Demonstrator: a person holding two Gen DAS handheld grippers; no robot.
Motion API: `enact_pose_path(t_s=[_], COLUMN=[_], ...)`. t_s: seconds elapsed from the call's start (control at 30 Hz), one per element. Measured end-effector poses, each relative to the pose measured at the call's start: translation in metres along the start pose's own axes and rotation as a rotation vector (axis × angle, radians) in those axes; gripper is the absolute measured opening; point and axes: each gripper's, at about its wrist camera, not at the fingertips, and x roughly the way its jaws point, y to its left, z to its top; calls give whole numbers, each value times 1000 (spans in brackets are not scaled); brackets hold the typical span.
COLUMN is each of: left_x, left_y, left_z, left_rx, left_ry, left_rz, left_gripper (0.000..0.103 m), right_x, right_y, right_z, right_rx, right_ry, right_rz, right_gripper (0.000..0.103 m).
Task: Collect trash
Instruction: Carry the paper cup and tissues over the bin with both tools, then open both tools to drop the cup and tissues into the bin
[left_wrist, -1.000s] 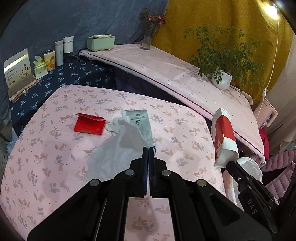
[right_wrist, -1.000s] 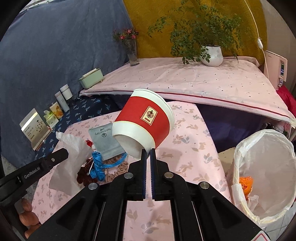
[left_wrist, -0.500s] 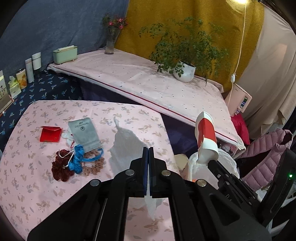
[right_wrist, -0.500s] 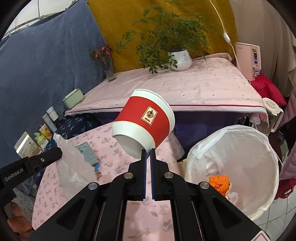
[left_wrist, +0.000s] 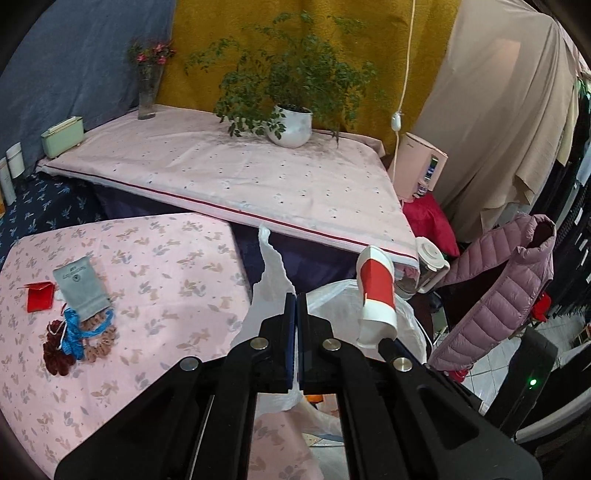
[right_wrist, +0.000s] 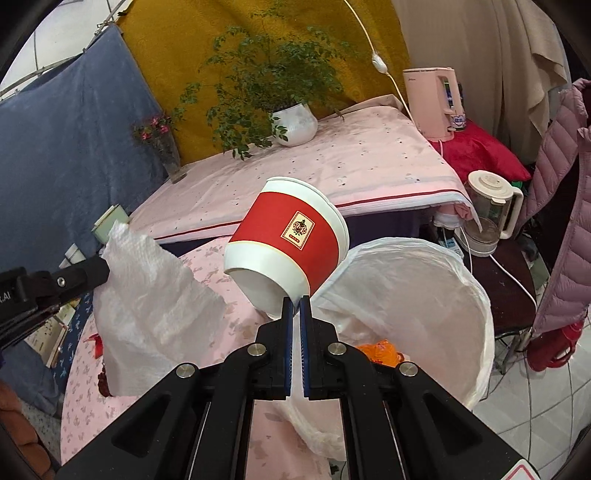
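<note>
- White tissue (right_wrist: 147, 295) is clamped in the left gripper (left_wrist: 296, 295), its jaws pressed together on the sheet, which hangs crumpled beside the table's near corner
- Red-and-white paper cup (right_wrist: 286, 247) is pinched by its rim in the right gripper (right_wrist: 296, 301), jaws nearly together on the thin wall; the cup is tipped, mouth toward the camera
- Since a second ago both hands have swung away from the middle of the pink flowered table (left_wrist: 147, 350) toward the bin; earlier the tissue hung over the tabletop, now it hangs at the edge next to the white bin bag (right_wrist: 424, 295)
- The cup has gone from over the table to just above the near rim of the bag, so I judge both pieces of trash are almost ready to be dropped; neither has been let go yet
- Inside the bag lies one orange crumpled scrap (right_wrist: 380, 350)
- Counted: two grippers, each carrying one piece of trash; one bin bag
- Left on the table: one red packet (left_wrist: 40, 301), one grey pouch (left_wrist: 81, 288), and a heap of hair ties (left_wrist: 74, 339) in dark red, blue and tan, about three, hard to separate
- Whether any of those count as trash I cannot tell
</note>
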Motion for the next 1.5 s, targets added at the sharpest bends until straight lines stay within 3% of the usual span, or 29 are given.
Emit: enact_pose_path(t_s=[0.3,0.6,0.67,0.73,0.83,1.0,1.2,1.4,1.5], left_x=[25,75,84,87,87,85,83,77,74], left_y=[-47,-53,-51,-48,-46,-39,-27,-14,-6], left_z=[1,-22,-29,-33,-35,-37,-41,-43,-43], left_rx=[52,44,46,48,51,59,42,17,3], left_ry=[37,130,152,149,129,116,115,113,110], left_rz=[-69,-34,-9,21,58,97,117,137,148], left_gripper=[0,2,13,37,52,59,59,59,59], right_x=[2,11,16,21,27,30,30,26,25], right_y=[-49,-66,-67,-66,-66,-62,-55,-45,-39], right_z=[-2,-10,-13,-17,-20,-21,-21,-20,-20], right_rx=[61,71,70,71,76,74,60,40,25], right_ry=[6,35,51,70,89,92,94,84,80], right_rz=[-50,-66,-66,-62,-53,-47,-44,-45,-45], right_gripper=[4,4,4,4,6,11,11,24,25])
